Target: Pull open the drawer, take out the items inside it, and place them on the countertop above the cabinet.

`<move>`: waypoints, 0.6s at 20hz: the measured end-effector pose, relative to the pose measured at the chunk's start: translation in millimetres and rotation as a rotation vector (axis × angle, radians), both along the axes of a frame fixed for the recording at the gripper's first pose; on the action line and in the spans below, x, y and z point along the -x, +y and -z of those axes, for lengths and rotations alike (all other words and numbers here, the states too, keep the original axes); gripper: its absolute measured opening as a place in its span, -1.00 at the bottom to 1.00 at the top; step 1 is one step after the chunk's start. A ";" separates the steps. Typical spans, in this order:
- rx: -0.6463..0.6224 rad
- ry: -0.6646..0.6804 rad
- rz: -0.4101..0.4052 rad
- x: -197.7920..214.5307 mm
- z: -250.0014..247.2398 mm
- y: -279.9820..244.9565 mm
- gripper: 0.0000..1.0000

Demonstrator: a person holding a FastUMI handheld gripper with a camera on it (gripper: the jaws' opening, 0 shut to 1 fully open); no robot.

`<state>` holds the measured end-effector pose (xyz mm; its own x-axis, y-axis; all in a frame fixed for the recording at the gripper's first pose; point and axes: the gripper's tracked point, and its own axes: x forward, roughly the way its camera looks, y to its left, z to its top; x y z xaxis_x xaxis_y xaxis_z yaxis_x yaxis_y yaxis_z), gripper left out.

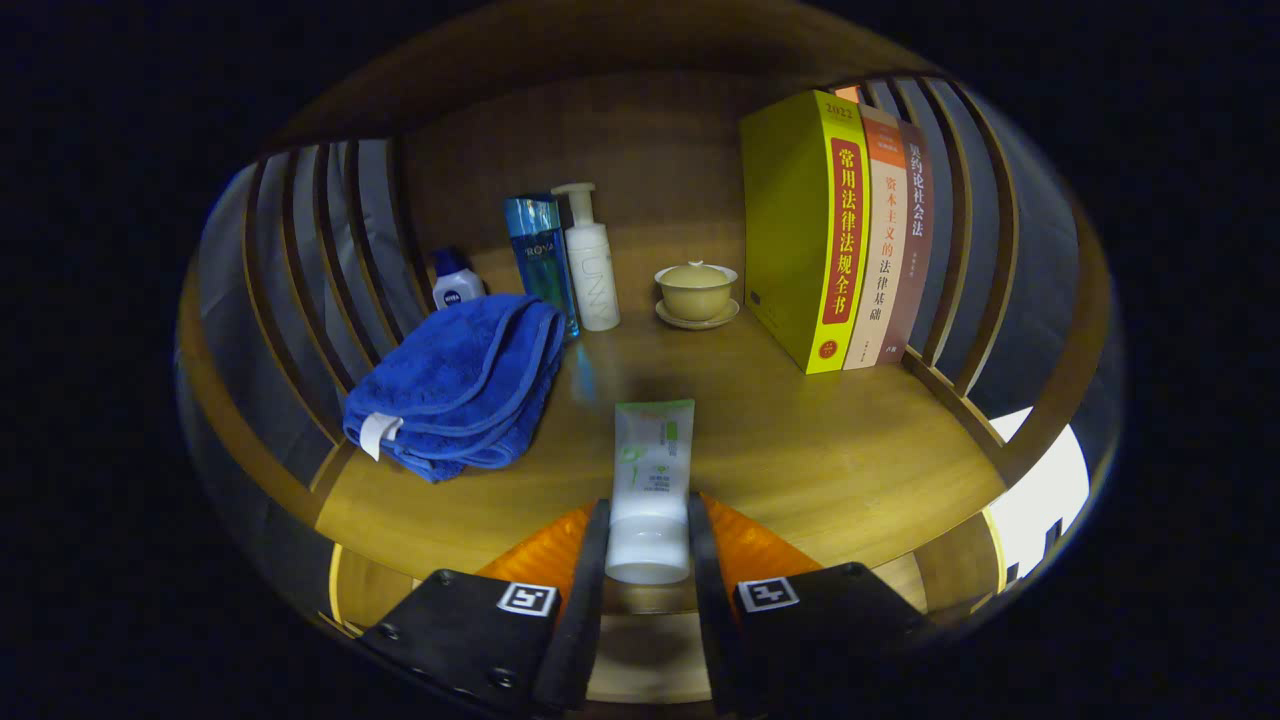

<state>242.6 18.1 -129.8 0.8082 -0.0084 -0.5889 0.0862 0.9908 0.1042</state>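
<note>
The gripper (648,545) is squeezing a white tube with green print (652,470). Both fingers press on its cap end, one on each side. The flat end of the tube points to 12 o'clock, out over the wooden countertop (820,450). I cannot tell if the tube is touching the wood or hanging just above it. I think this is the putting-down step.

What could go wrong? The tube is round and smooth, and the fingers hold only its fat end. If they let go too high, it could drop and roll. It could roll to 6 o'clock and fall off the front edge, which is close to the fingers.

If the gripper pushes too far ahead, the tube could bump the small yellow lidded cup on its saucer (696,292) at 12 o'clock. A swing to 10 o'clock would hit the folded blue towel (460,385). Behind the towel stand a blue bottle (541,255) and a white pump bottle (590,262), which could tip. The big yellow book (805,230) at 1 o'clock is well apart.
</note>
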 end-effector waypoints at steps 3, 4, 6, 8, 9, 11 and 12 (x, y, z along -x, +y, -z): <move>0.014 -0.007 -0.002 -0.1 -4.7 -2.3 0.25; 0.017 -0.010 -0.003 0.4 -6.8 -3.8 0.34; 0.018 -0.027 0.004 2.8 -13.9 -5.0 0.52; 0.035 -0.058 0.007 4.9 -28.5 -6.5 0.71; 0.047 -0.074 0.000 7.2 -35.6 -6.3 0.77; 0.062 -0.117 -0.026 16.5 -56.0 0.5 0.85; 0.058 -0.149 -0.042 22.6 -66.7 6.2 0.87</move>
